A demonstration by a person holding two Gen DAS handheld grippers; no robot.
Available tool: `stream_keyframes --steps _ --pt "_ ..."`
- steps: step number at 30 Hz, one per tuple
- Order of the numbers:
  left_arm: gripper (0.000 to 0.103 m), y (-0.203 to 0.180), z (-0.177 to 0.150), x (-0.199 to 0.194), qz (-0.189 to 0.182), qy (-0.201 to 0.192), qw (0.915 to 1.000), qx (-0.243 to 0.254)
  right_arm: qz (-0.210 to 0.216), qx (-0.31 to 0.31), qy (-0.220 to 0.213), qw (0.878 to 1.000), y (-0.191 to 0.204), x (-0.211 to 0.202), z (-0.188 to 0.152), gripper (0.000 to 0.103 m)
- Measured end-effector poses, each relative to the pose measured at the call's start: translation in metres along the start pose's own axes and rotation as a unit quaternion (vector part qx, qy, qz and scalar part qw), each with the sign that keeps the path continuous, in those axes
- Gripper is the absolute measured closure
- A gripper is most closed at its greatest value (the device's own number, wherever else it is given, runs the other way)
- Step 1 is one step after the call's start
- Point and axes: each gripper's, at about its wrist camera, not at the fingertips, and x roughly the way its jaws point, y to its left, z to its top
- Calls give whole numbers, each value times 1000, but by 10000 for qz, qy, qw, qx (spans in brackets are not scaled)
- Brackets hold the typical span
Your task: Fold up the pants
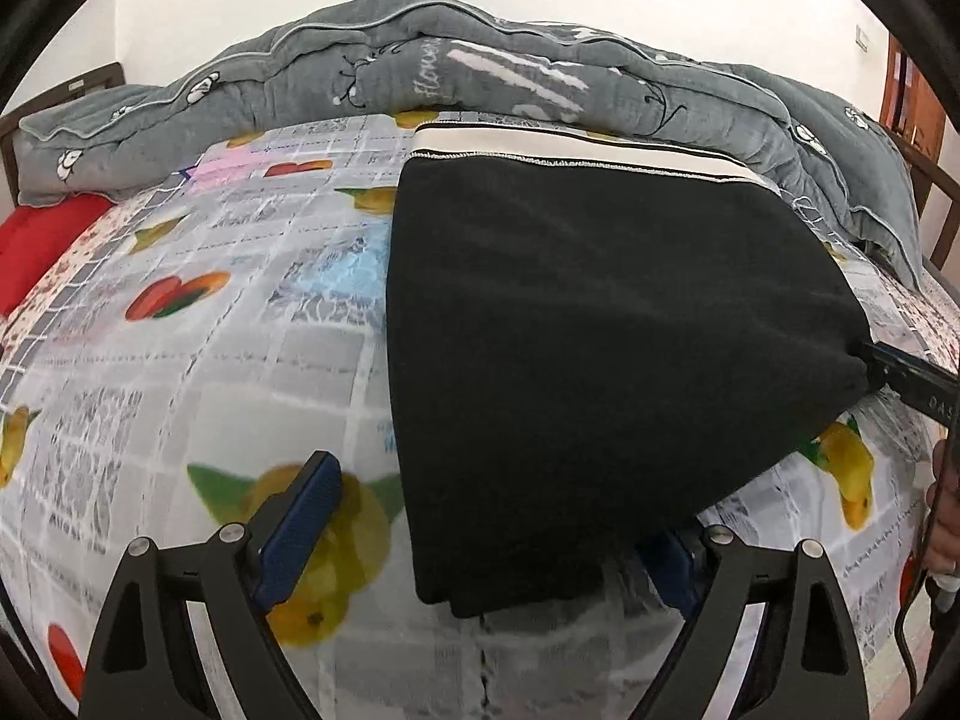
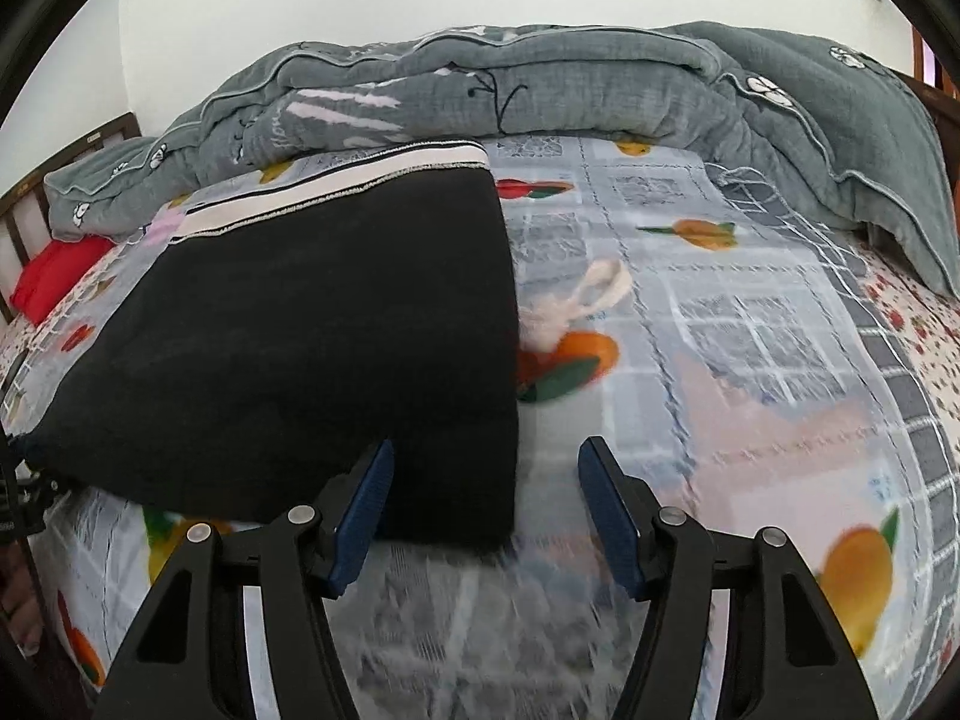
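A rumpled grey quilt (image 1: 480,72) lay along the far edge of the fruit-printed bedsheet (image 1: 180,312). A red cushion (image 1: 42,240), possibly a pillow, sat beside the wooden headboard (image 2: 66,162).

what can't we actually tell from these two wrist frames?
- Left wrist view: the left claw has its far pad hidden behind the black pants.
- Same view: the right claw is cut off by the frame edge at the pants' corner; grip unclear.
- Right wrist view: the bedsheet below the right claw is motion-blurred.
- Both views: pant legs and fold layers hidden under the top layer.
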Motion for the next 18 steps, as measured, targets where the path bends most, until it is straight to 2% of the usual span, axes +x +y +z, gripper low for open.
stream_keyframes --steps 10,14,18 --pt "11 16 35 30 140 189 9994 -245 56 -40 210 9998 12 38 37 41" --pt "11 16 31 28 126 196 9996 -174 -36 12 236 9997 14 38 39 41" --pt "11 15 18 15 240 154 9996 -57 -117 -102 152 9998 17 29 25 41"
